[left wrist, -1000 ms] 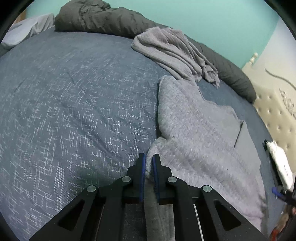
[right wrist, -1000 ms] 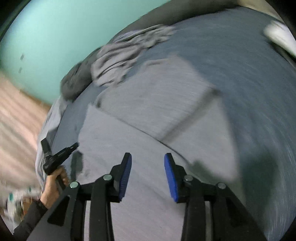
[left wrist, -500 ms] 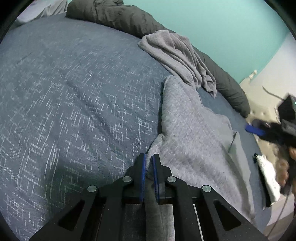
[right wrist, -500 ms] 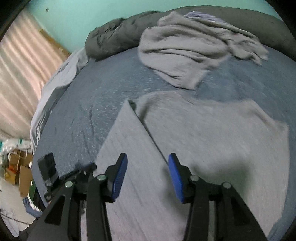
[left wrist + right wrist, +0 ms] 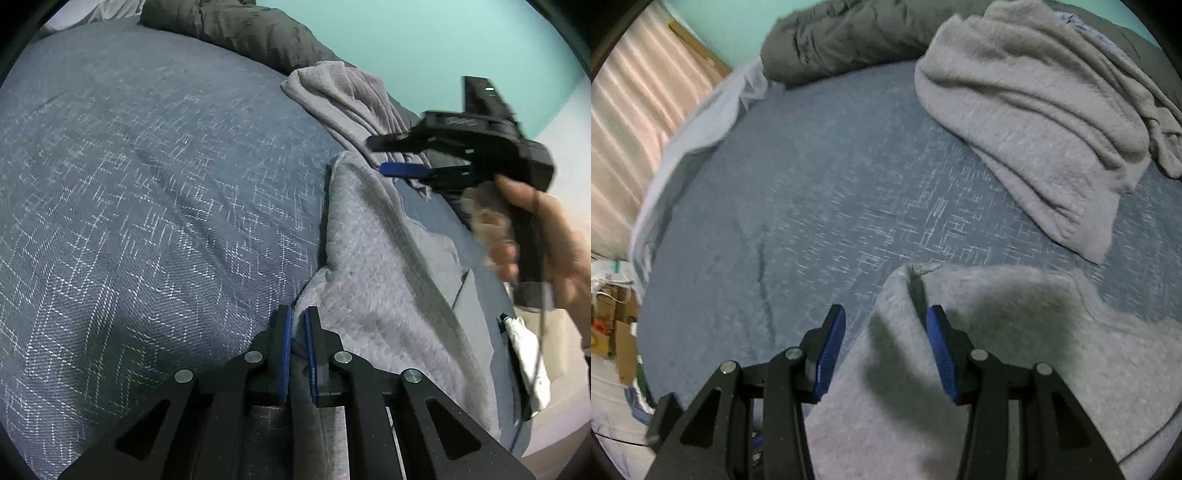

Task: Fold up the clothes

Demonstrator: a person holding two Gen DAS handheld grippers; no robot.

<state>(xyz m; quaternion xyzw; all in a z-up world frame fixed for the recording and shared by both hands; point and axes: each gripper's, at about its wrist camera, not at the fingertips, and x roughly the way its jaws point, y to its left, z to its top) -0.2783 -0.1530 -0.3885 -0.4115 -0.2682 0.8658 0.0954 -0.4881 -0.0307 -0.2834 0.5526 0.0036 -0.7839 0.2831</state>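
Observation:
A grey knit garment (image 5: 384, 280) lies spread on the blue bedspread (image 5: 147, 184). My left gripper (image 5: 298, 314) is shut on its near corner, the cloth pinched between the blue pads. The right gripper (image 5: 391, 158), held by a hand (image 5: 535, 229), hovers open above the garment's far end in the left wrist view. Seen from the right wrist, that gripper (image 5: 884, 317) stands open over the garment's (image 5: 1015, 350) upper folded corner, nothing between its fingers. A second grey garment (image 5: 1034, 110) lies crumpled farther back.
A dark grey duvet (image 5: 849, 33) is bunched along the teal wall. A white pillow or sheet (image 5: 701, 122) hangs at the bed's left edge, with boxes (image 5: 613, 332) on the floor beyond. A white object (image 5: 524, 350) lies by the bed's right edge.
The right gripper has swung across the garment toward its far corner and now shows in the left wrist view. The left gripper stays shut on the cloth, nearly still.

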